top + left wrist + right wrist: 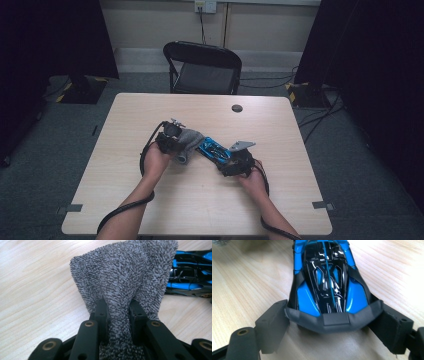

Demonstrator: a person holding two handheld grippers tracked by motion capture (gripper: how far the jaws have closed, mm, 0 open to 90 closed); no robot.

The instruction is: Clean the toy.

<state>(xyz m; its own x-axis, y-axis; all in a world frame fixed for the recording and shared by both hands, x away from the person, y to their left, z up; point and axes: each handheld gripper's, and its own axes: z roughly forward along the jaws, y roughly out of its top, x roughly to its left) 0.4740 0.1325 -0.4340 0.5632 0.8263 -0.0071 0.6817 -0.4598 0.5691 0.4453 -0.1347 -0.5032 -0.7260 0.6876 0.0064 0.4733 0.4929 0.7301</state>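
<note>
Toy car pinned, cloth bunched up

Car (pixel 325 280), blue and black, sits on the worktop (pixel 150 210) around the middle. The right gripper (pixel 329 322) has its fingers wide, one each side of the car's grey rear wing, right against it. The left gripper (pixel 118 315) has its fingers clamped on a grey cloth (pixel 125 277), which rises just beside the car's other end.

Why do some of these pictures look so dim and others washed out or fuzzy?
High view: dim room, dark edges, only the table is lit. Left gripper view: the grey terry cloth is sharp, the tabletop's top corners glare white. Right gripper view: the blue toy car carries bright reflections, the near jaws look soft, the far tabletop is overexposed.
</note>
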